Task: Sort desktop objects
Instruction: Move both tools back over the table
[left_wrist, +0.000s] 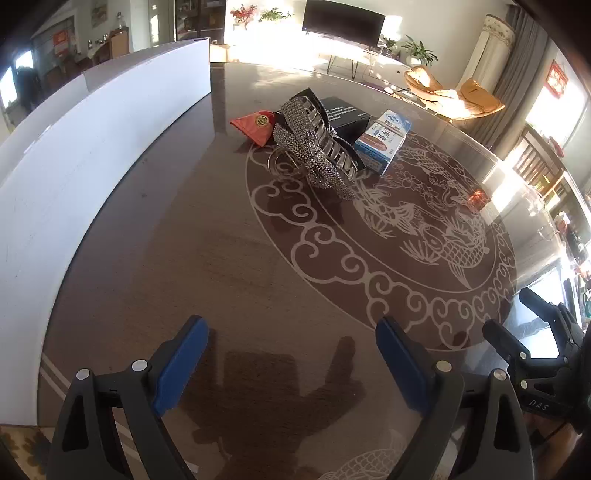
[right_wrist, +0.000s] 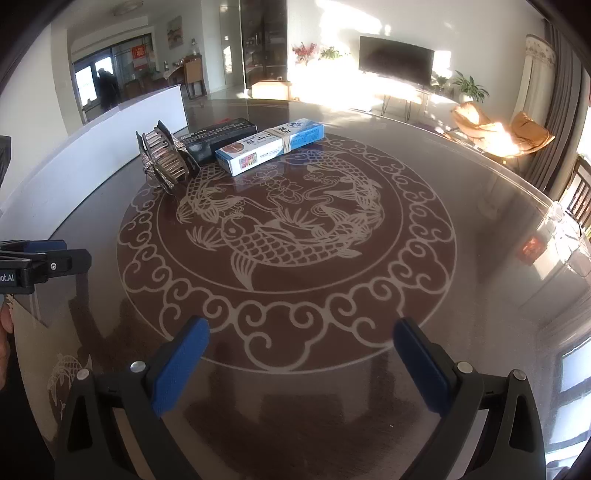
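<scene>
Both grippers gape empty — the left gripper (left_wrist: 288, 365) nearer the rhinestone hair clip (left_wrist: 317, 147), lying at twelve o'clock; the right gripper (right_wrist: 301, 365) farther off.

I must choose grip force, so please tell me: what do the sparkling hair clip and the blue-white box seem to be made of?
Hair clip: probably hard plastic or metal under a rhinestone crust, since its surface glitters in many small points and its teeth look silvery.
Blue-white box: likely printed cardboard with a slight sheen, going by its sharp folded edges.
</scene>
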